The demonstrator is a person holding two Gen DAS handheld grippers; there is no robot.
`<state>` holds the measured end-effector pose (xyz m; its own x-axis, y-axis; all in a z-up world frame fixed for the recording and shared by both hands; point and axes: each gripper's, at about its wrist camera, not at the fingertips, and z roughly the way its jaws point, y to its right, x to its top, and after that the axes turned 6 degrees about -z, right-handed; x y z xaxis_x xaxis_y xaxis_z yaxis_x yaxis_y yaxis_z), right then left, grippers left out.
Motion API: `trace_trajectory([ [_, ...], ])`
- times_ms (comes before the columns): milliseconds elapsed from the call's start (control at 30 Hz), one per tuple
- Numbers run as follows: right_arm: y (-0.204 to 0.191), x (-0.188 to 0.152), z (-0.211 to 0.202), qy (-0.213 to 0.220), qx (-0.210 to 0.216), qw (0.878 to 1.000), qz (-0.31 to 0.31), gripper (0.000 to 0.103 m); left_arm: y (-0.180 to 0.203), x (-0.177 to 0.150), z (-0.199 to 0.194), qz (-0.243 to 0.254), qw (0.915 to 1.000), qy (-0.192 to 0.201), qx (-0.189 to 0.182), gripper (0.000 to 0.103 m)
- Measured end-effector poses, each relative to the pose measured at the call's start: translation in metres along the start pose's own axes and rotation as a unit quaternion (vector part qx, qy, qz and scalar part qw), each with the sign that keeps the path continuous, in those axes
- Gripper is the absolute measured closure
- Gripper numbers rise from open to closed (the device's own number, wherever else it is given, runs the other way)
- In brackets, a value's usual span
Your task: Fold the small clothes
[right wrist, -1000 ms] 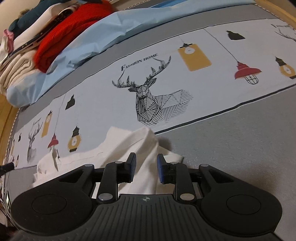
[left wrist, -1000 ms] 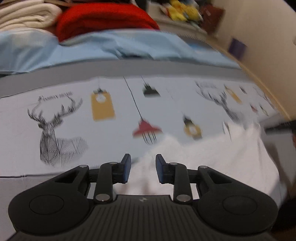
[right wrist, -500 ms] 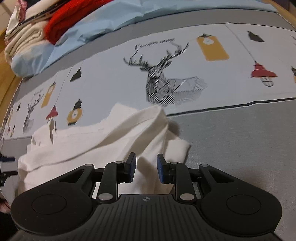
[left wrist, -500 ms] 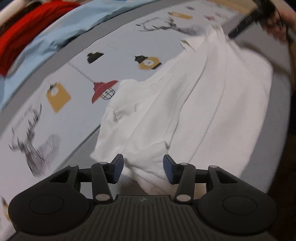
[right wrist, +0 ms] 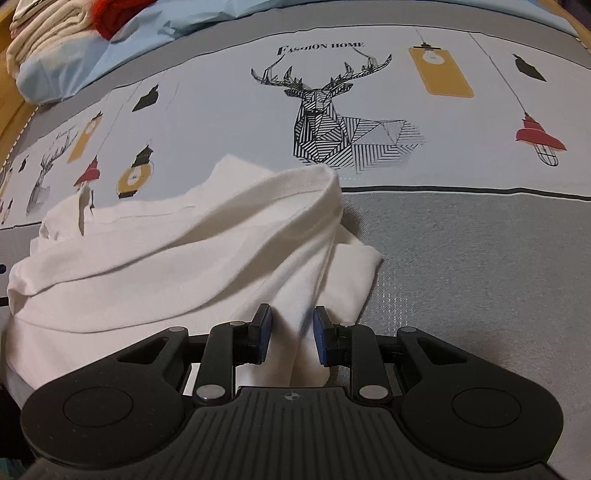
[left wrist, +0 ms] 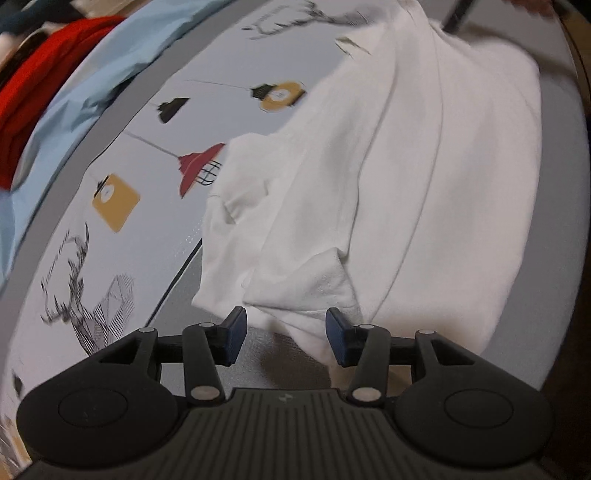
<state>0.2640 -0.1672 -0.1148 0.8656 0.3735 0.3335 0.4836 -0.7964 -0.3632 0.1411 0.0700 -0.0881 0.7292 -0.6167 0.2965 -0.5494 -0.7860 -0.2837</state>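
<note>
Left gripper: jaws spread wide, nothing clamped. Blue fingertips straddling the near hem of a white T-shirt, a folded corner of cloth drooping into the gap without being pinched. Garment spread ahead and to the right of this tool, rumpled in long creases, a sleeve bunched ahead-left. Bare gray band of the bed cover just ahead-left of the left finger, open for sliding. Beyond it, printed panel with a red lamp print partly tucked under the sleeve. Far left, light blue sheet and a red folded blanket. Right of the shirt, gray cover running to the mattress edge, dark drop past it; little room on that side.

Right gripper: jaws narrowly parted, a thick fold of the white T-shirt standing between the pads; whether gripped or merely flanked, cannot tell. Shirt heaped ahead and to the left of this tool, ribbed hem arching up ahead, a sleeve corner poking out ahead-right. To the right, wide gray band of bed cover, flat. Farther ahead, deer print on the pale panel, well apart from the cloth. Far ahead-left, light blue sheet and cream folded fabric.
</note>
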Motion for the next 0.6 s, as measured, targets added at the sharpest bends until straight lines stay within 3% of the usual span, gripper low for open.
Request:
trace_trajectory([
  [133,-0.004,0.001,0.003,-0.001,0.000,1.000,-0.004,0.077,0.007,0.009,0.004,0.018,0.9993,0.027,0.020,0.051],
  [300,-0.004,0.000,0.004,-0.003,0.000,1.000,-0.006,0.077,0.016,0.014,0.007,0.043,0.9981,0.042,0.012,0.054],
  [433,-0.004,0.001,0.005,-0.003,0.001,1.000,-0.007,0.077,0.014,0.018,0.008,0.047,0.9979,0.044,-0.005,0.101],
  [500,-0.003,0.001,0.005,-0.003,0.002,1.000,-0.006,0.077,0.003,0.019,0.003,0.020,0.9985,0.048,-0.018,0.101],
  [567,-0.002,0.001,0.004,0.000,0.001,1.000,-0.002,0.077,-0.026,0.021,-0.009,-0.064,0.9944,0.081,-0.022,0.102],
  [600,-0.001,0.001,0.003,0.002,0.000,1.000,0.001,0.077,-0.047,0.021,-0.015,-0.125,0.9869,0.102,-0.008,0.102],
])
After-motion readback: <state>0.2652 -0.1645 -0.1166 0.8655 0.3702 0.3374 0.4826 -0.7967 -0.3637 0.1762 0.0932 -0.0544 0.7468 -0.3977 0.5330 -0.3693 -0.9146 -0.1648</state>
